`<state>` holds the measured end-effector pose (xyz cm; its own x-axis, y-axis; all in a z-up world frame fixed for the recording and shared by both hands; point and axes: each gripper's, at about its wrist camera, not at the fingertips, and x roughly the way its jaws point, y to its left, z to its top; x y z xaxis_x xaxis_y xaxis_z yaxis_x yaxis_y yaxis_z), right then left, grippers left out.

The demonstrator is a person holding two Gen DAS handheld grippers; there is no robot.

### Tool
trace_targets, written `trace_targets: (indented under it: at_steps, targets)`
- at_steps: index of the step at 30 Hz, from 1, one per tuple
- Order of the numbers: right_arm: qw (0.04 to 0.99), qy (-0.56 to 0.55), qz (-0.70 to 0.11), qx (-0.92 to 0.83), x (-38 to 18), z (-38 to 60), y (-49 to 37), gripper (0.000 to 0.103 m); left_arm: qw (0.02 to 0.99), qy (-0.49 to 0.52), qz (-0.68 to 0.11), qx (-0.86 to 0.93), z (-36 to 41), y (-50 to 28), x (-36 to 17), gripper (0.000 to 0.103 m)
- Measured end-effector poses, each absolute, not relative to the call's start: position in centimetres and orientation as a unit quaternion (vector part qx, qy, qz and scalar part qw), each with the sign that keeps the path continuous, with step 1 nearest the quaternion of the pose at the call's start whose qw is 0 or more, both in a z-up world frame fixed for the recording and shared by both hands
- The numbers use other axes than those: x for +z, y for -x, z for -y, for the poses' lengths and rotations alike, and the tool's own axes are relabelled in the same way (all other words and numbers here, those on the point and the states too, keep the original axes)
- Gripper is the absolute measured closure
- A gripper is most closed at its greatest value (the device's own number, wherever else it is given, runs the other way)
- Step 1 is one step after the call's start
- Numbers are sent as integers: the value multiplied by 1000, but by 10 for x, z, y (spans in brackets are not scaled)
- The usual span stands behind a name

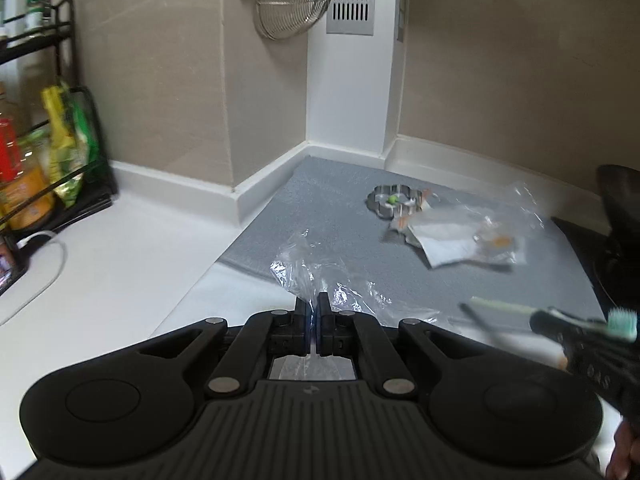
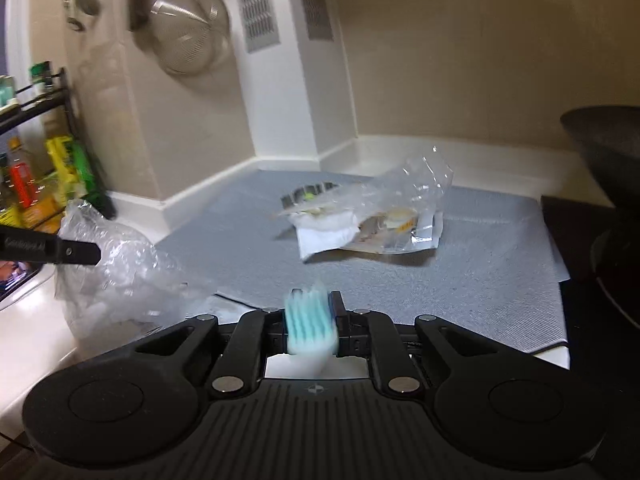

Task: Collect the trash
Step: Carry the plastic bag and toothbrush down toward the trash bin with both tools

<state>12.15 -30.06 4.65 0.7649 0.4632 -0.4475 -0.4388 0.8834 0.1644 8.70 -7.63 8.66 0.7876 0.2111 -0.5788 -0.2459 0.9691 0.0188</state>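
While the left tool (image 1: 313, 308) is clamping a crumpled clear plastic bag (image 1: 316, 272) at the lower centre of its frame, the right tool (image 2: 310, 320) is gripping a toothbrush (image 2: 310, 326) by its teal-bristled head, low in the middle of its own view. Doing this step well is probably meaning keeping both pinches firm and carrying each piece clear of the grey mat (image 1: 332, 208) without dragging the bag across the surface. Counting what is showing: one toothbrush, one bag in hand, and one loose heap of wrappers (image 2: 372, 220) lying at mid-frame on the mat, its separate pieces being too blurred to number, with one metal cutter (image 1: 390, 200) just beside it.
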Motion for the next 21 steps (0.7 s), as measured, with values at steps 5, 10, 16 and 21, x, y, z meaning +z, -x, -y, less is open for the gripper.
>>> trace_targets:
  at_steps: [5,10,16,21]
  targets:
    - [941,0,-228,250,53,304,-85,89,947,28,-295,124,83,-33,92,101]
    - [944,18,-235,231,43,306,-76,89,945,32,-297,131,91,7,88,101]
    - [930,-30,-288,224,26,329,-77,89,946,43,-293,134,94,32,86,101]
    - [898,-143,-337,246,26,350,-82,89,943,57,-298,133,92,44,87,101]
